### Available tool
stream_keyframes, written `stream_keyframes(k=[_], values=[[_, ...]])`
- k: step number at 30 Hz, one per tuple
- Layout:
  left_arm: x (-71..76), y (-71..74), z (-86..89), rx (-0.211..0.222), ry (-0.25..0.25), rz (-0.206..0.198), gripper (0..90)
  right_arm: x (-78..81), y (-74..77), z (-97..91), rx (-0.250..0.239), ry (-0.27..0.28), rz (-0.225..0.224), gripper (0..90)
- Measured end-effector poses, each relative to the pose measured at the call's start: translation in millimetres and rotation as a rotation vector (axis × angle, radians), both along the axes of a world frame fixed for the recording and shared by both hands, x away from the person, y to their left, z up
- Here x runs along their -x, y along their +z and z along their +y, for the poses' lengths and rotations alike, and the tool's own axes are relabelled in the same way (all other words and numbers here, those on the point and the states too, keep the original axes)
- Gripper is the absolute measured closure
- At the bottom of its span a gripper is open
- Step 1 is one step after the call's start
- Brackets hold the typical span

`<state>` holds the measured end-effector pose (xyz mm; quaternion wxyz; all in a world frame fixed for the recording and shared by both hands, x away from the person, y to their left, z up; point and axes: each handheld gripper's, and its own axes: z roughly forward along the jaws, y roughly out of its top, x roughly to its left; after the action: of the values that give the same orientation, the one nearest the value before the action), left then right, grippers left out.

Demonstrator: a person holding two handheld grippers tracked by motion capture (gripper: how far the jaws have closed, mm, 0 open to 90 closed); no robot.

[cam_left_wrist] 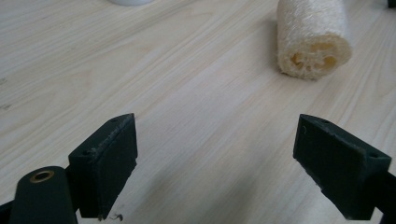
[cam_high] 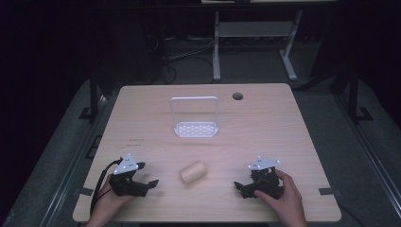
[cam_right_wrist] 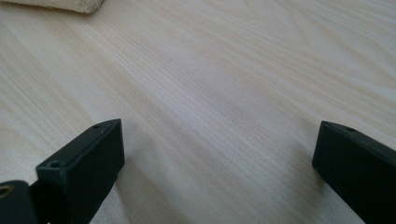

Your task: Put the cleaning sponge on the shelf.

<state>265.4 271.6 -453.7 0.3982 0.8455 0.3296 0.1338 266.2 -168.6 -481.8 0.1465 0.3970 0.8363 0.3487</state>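
Your tabletop: pale wood grain, rounded corners, one round cable hole near far edge. One loofah piece: short cylinder, cream, coarse fibrous skin, holed spongy core on cut end; lies on its side near front edge, between your two grippers, apart from both. One white rack: thin upright frame over perforated base, nothing on it, stands mid-table. Your left gripper: black jaws released, wide apart, low over bare wood. Your right gripper: jaws likewise spread, nothing between them.

Loofah roll beyond left gripper, jaws apart, perhaps table-level.
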Motion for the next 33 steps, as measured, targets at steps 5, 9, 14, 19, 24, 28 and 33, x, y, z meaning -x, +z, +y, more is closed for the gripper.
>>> stream_keyframes(k=[5,9,14,19,24,28,33], values=[[0.4,2.5,-5.7,0.005,-0.016,-0.003,13.3,0.0,0.0,0.0,0.000,0.000,0.000,1.8],[0.8,3.9,-10.1,0.008,-0.028,-0.006,13.3,0.0,0.0,0.0,0.000,0.000,0.000,1.8],[1.6,5.7,-16.1,0.013,-0.042,-0.008,13.3,0.0,0.0,0.0,0.000,0.000,0.000,1.9],[2.3,7.1,-21.6,0.013,-0.056,-0.012,13.3,0.0,0.0,0.0,0.000,0.000,0.000,1.8],[2.4,9.9,-26.0,0.020,-0.066,-0.017,13.3,0.0,-0.1,0.1,-0.002,-0.001,-0.001,1.8],[1.8,10.9,-30.0,0.025,-0.079,-0.017,13.3,0.0,-0.1,0.1,-0.002,-0.001,-0.001,1.8],[0.6,12.9,-39.6,0.027,-0.106,-0.020,13.3,0.0,-0.1,0.1,-0.002,-0.001,-0.001,1.8]])
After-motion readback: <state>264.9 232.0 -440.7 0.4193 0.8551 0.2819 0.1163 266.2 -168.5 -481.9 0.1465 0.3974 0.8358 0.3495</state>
